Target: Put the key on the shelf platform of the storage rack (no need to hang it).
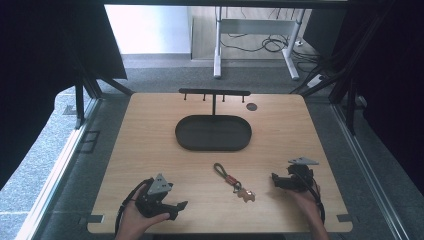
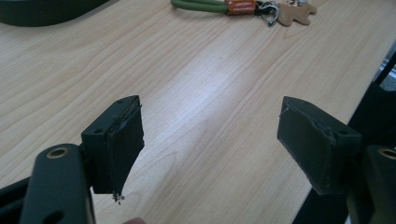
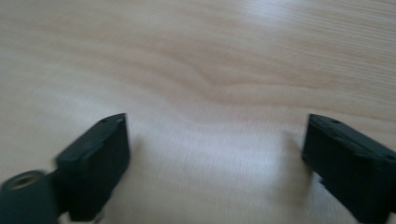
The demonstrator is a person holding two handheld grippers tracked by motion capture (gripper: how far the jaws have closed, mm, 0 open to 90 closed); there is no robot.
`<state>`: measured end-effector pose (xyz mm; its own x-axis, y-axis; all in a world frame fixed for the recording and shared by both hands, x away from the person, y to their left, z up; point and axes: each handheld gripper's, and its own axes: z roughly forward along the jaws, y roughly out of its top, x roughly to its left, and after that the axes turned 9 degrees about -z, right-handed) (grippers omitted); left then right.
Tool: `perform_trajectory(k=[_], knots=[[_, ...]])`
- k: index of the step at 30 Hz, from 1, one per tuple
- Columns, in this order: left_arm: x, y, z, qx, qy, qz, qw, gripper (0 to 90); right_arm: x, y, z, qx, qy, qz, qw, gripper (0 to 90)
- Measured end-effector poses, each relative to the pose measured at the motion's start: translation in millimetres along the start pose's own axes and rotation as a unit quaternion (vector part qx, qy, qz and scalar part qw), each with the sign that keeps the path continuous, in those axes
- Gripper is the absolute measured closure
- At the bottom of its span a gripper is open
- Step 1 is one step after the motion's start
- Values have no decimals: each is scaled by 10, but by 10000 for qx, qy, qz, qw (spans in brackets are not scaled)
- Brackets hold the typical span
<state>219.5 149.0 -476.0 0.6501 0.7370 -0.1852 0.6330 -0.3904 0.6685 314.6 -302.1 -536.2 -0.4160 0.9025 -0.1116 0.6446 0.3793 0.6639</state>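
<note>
Keyring [image 1: 234,182] with green loop and tan tag flat on table [image 1: 150,145], near front edge, between left gripper [image 1: 181,206] and right gripper [image 1: 274,178], touching neither; well short of dark oval tray [image 1: 186,134] and hook rack [image 1: 214,93] behind it. Left gripper jaws wide apart over bare wood, nothing between. Right gripper jaws likewise wide apart, nothing between.

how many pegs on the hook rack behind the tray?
4 visible in the high view on the rack, hanging under its crossbar: one near the left end, two either side of the post, one near the right end. They are tiny; more may be hidden.
</note>
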Motion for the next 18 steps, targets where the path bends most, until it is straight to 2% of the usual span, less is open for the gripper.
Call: perform_trajectory(k=[1,5,9,14,18], knots=[[7,-6,8,20,18,-5,10000,232,-9,-23,-38,-8,94,-90,9999,147],[17,-31,1,7,31,-9,10000,233,-56,-129,-165,-85,336,-106,9993,200],[12,-48,-8,-17,53,14,10000,233,-74,-170,-289,-212,411,-286,9985,259],[25,-61,9,4,37,6,10000,234,-115,-175,-335,-344,566,-73,9978,306],[58,-67,25,19,84,-38,10000,234,-124,-174,-325,-376,604,-161,9973,317]])
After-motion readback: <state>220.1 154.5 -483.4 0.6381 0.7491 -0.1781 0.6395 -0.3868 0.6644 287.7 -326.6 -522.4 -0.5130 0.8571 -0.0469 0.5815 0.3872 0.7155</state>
